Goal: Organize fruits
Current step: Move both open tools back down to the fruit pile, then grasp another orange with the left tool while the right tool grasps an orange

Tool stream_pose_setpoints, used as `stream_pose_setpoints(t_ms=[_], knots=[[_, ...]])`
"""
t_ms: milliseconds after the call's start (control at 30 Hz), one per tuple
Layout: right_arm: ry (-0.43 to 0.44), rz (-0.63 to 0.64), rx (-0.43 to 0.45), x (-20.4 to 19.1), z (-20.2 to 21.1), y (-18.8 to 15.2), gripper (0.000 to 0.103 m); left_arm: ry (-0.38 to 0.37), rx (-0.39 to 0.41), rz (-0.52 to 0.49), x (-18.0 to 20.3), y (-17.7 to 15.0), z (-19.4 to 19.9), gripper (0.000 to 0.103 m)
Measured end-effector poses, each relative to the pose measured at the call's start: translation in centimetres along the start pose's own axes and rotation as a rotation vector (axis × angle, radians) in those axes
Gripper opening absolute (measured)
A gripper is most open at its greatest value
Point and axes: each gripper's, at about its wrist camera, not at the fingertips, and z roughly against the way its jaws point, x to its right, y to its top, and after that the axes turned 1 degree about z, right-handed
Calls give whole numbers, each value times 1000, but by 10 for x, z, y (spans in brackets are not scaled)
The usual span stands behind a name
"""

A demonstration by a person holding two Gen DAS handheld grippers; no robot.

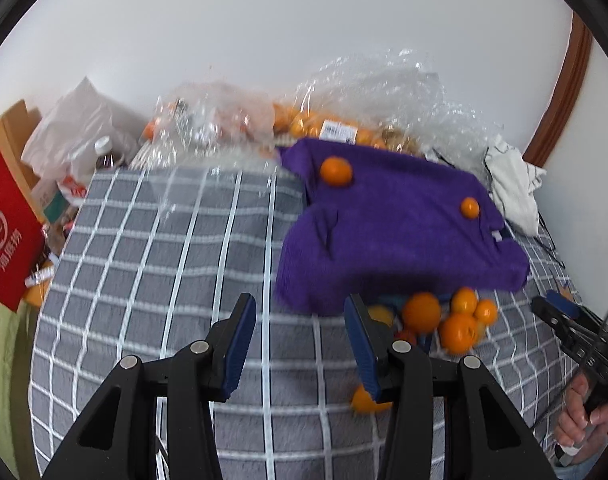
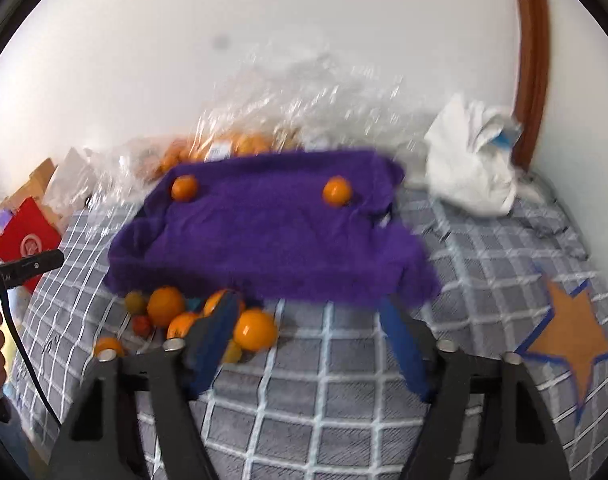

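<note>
A purple cloth (image 1: 400, 232) (image 2: 271, 236) lies on the grey checked bedspread (image 1: 163, 264). Two oranges sit on it, one at the left (image 1: 336, 171) (image 2: 184, 187) and one at the right (image 1: 469, 207) (image 2: 336, 191). A pile of loose oranges (image 1: 444, 316) (image 2: 207, 320) lies at the cloth's near edge. One orange (image 1: 364, 400) lies apart beside my left gripper's right finger. My left gripper (image 1: 299, 344) is open and empty, left of the pile. My right gripper (image 2: 308, 336) is open and empty, its left finger in front of the pile.
Clear plastic bags with more oranges (image 1: 324, 124) (image 2: 231, 144) stand behind the cloth at the wall. A white bag (image 2: 472, 168) lies at the right. A red bag (image 1: 7, 220) and boxes stand at the left. An orange star (image 2: 568, 332) marks the bedspread.
</note>
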Motion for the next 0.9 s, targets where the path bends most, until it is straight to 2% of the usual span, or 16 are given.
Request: stream_pose_setpoints(t_ms=[133,467,600,700,767,900], knots=[[20,23,-52,-11,-21,-10,47,-7,-26,22,-9,-16,-2,44],[62,2,-83,-28,-48,-2,46,-40,-67,59,-19,-33,-15,44],[71,-2,-141,-29,-63,-2,45,-40,-86,78,-22,-37,-21,44],[114,-35,-147,-22,-63,-2,35,-41,-94,77,-20,-41,-25,44],[130,-62,-127,-15,-56,-1,35,-45,-97,77,-17,-42,-26,44],[68,-73,-83,4,-36,-4,35,-70,-92,69,-10,-44,-27,44]])
